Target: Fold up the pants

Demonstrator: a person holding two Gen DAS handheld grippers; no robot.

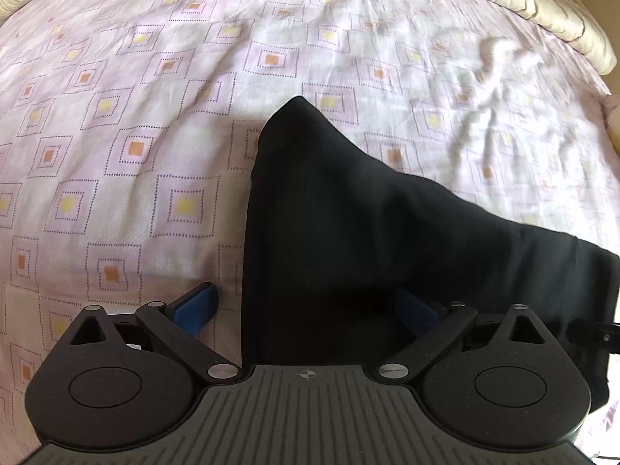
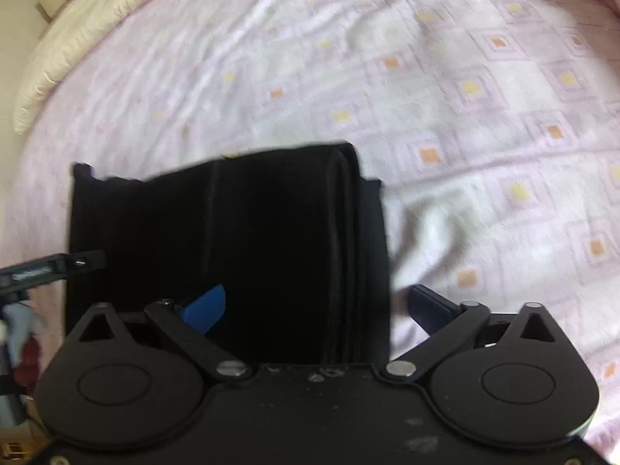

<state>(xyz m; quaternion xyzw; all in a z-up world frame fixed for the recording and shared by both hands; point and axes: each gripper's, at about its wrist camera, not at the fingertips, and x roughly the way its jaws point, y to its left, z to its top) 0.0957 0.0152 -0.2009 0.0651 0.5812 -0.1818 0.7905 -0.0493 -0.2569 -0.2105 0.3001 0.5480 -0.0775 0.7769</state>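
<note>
The black pants (image 1: 348, 232) lie folded on the pink patterned bed sheet (image 1: 135, 135). In the left wrist view my left gripper (image 1: 306, 310) is open, its blue fingers (image 1: 195, 306) spread wide around the near left edge of the pants. In the right wrist view the pants (image 2: 232, 240) show as a stacked black bundle with layered edges at the right. My right gripper (image 2: 317, 310) is open, its blue fingers (image 2: 207, 306) spread around the bundle's right part. The left gripper's side shows at the left edge (image 2: 46, 267).
A cream quilt (image 1: 542, 11) runs along the far edge of the bed, also in the right wrist view (image 2: 85, 27). The sheet is wrinkled at the right (image 1: 488, 89).
</note>
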